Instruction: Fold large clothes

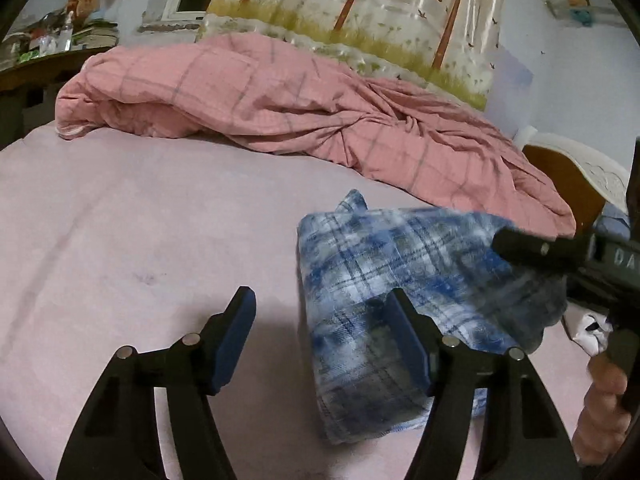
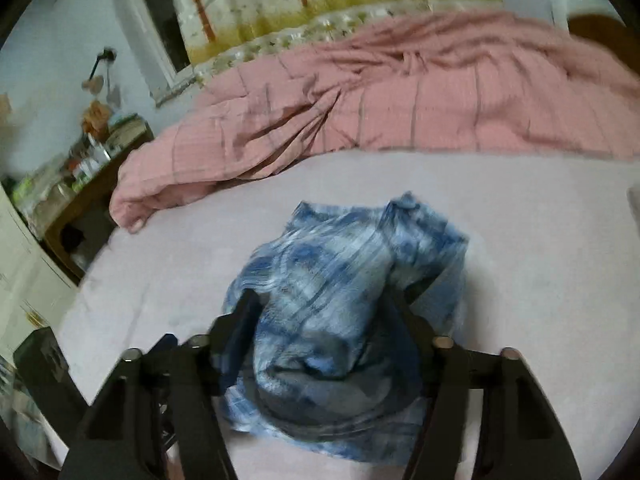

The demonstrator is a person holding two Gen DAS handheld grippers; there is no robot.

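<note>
The right gripper is clamped on a bunched fold of the blue plaid garment on the bed, presumably to carry that fold over, while the left gripper stands apart and empty, the garment's edge behind its right finger.

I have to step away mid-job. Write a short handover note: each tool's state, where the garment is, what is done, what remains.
Left tool: open and empty, at the near left edge of the blue plaid shirt.
Right tool: a bunched fold of the shirt sits between its fingers; blur hides whether the pads press it.
The shirt lies partly folded on the pink sheet, in front of the pink quilt.
Done: folded to a compact bundle.
Left: probably lay the bunched right part flat and tidy the edges.
</note>
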